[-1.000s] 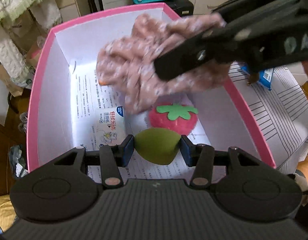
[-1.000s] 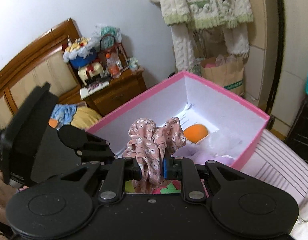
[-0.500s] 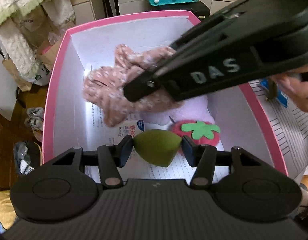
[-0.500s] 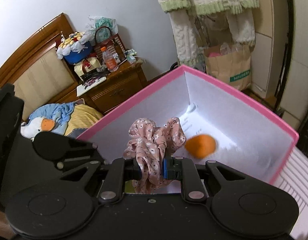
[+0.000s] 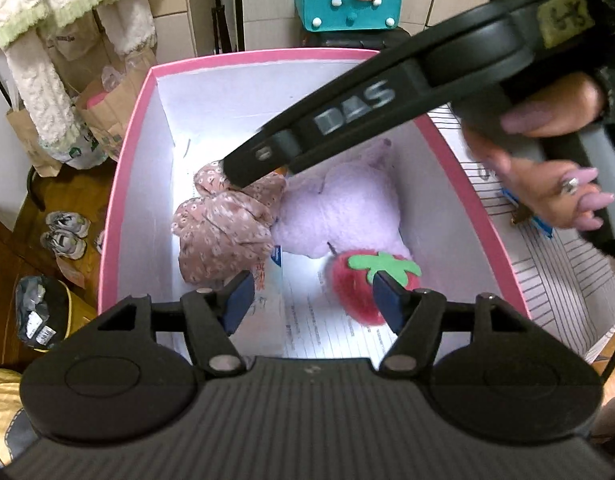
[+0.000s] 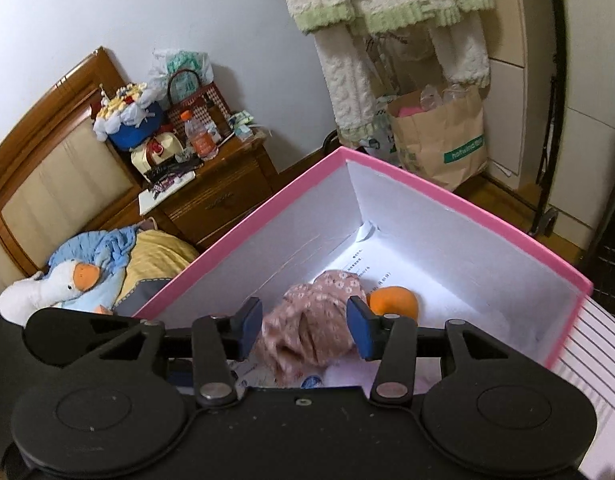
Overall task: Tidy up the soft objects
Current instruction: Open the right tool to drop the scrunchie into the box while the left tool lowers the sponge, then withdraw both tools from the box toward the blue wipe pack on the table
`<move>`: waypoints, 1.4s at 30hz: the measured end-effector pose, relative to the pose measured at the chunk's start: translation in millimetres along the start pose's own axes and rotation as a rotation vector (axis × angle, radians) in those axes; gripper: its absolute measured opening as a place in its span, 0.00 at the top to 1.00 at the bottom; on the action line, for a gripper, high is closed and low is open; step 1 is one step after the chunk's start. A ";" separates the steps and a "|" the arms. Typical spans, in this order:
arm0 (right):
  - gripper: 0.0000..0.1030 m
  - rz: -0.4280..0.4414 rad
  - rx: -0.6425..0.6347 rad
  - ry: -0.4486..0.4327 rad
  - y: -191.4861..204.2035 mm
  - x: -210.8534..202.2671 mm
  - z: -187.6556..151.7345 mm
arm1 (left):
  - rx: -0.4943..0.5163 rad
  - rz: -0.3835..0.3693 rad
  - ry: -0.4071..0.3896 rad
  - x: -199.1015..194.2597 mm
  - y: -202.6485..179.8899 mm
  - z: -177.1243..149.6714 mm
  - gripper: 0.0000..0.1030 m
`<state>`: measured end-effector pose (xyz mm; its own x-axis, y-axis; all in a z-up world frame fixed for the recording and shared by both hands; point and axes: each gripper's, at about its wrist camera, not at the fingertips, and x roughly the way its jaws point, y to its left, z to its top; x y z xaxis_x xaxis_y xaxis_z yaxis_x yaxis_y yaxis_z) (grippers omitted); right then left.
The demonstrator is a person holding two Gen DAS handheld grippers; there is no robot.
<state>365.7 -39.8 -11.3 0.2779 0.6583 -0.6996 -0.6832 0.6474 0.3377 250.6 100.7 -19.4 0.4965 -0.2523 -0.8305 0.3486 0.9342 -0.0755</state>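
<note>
Four soft things lay inside the pink box [image 5: 119, 184] at this moment: the floral scrunchie [image 5: 223, 236] near its left wall, the lilac plush [image 5: 339, 208] beside it, the strawberry plush [image 5: 363, 284] toward the near edge and an orange ball [image 6: 393, 300] behind the scrunchie. Your right hand-held gripper [image 6: 305, 328] had just been opening, its pads clear of the scrunchie below. Your left hand-held gripper [image 5: 313, 300] had also just been opening and held nothing. Whether more soft items remained outside the box, I could not tell.
</note>
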 end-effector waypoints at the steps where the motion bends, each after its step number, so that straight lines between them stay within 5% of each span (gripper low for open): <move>1: 0.49 0.001 0.005 -0.007 0.9 -8.4 -3.3 | 0.006 0.006 -0.002 -2.9 -1.4 -1.3 0.36; 30: 0.45 -0.110 -0.142 -0.124 76.3 -172.8 -91.9 | 0.038 0.010 -0.069 -117.5 -55.7 -42.0 0.34; 42: 0.39 -0.155 -0.151 -0.135 87.6 -217.6 -140.8 | 0.148 0.017 -0.094 -142.6 -107.5 -67.4 0.23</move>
<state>150.3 -180.5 81.8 0.4679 0.6080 -0.6415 -0.7160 0.6862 0.1282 88.7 53.3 70.0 0.5730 -0.2657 -0.7753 0.4494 0.8929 0.0261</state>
